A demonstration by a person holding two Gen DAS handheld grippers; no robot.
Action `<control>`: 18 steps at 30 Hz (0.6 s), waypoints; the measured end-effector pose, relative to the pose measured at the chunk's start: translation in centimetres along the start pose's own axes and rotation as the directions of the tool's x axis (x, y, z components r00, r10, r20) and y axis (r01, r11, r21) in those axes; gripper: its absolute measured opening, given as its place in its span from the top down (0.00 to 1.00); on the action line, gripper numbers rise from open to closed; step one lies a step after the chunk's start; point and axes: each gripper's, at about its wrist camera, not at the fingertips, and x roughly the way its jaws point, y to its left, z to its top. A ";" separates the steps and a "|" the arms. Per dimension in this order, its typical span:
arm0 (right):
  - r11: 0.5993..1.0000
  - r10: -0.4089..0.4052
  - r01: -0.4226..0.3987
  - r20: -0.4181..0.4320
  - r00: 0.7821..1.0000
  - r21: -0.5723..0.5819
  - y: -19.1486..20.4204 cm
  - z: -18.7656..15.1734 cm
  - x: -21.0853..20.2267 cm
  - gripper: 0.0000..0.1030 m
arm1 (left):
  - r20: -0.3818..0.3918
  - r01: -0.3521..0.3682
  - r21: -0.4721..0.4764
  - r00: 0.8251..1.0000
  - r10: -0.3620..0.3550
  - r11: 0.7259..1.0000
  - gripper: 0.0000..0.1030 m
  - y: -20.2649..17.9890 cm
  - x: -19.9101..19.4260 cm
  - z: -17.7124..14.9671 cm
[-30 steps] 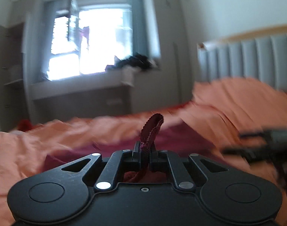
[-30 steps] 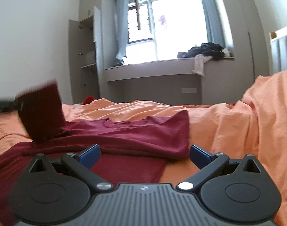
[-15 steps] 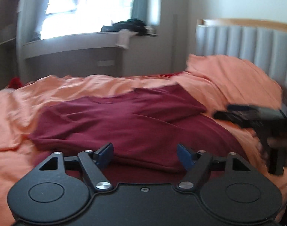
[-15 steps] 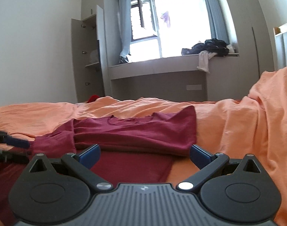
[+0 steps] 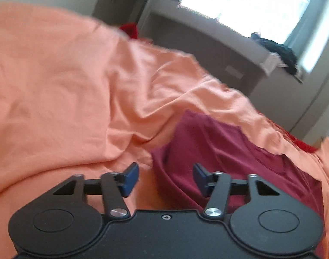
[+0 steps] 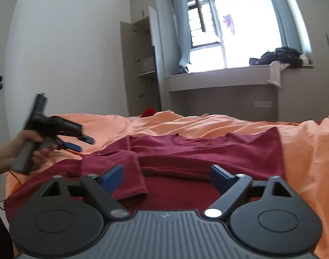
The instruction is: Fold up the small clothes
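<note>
Let go of the sleeve [image 6: 121, 172]: left gripper [image 5: 165, 177] gaped wide and empty, swung off toward the shirt's [image 6: 207, 151] edge. Right gripper [image 6: 166, 178] likewise open, holding nothing, poised low over the shirt on the orange sheet [image 6: 207, 125]. Sleeve fold apparently done.

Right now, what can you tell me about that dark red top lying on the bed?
The dark red shirt looks like soft knit cloth with long sleeves and a round neckline. It lies spread on the orange bedsheet, partly folded: the upper half is doubled over and one sleeve lies across the front. Neither open gripper touches it.
</note>
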 end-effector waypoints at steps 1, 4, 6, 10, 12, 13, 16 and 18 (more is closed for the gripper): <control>1.000 0.007 -0.007 -0.006 1.000 -0.003 0.2 -0.1 0.3 0.25 | -0.023 -0.013 -0.025 1.000 0.013 1.000 0.62 0.4 1.0 0.3; 1.000 0.018 -0.018 -0.026 0.999 -0.003 0.5 -0.5 1.1 0.38 | -0.056 -0.024 -0.076 0.998 0.020 0.997 0.71 1.2 2.9 0.2; 1.000 0.025 -0.025 -0.044 0.999 0.009 0.4 -0.8 1.5 0.48 | -0.063 0.015 -0.115 0.998 -0.023 0.993 0.94 1.7 3.6 0.3; 0.998 0.051 -0.047 -0.067 0.996 0.051 -0.1 -1.3 2.1 0.88 | 0.041 0.152 -0.235 0.988 -0.147 0.960 0.97 3.3 3.1 -0.3; 0.998 0.052 -0.049 -0.073 0.996 0.047 0.0 -1.3 2.1 1.00 | 0.100 0.214 -0.269 0.976 -0.194 0.939 0.97 3.8 2.3 -0.3; 0.999 0.040 -0.037 -0.077 0.996 0.034 0.2 -1.3 2.0 1.00 | 0.128 0.244 -0.301 0.968 -0.215 0.922 0.97 4.3 1.9 -0.4; 0.999 0.031 -0.030 -0.085 0.996 0.020 0.5 -1.3 2.0 1.00 | 0.179 0.317 -0.436 0.948 -0.264 0.842 0.97 6.3 1.8 -0.8; 1.000 0.027 -0.026 -0.088 0.996 0.013 0.6 -1.4 2.0 1.00 | 0.165 0.319 -0.481 0.948 -0.273 0.816 0.97 6.9 2.2 -0.8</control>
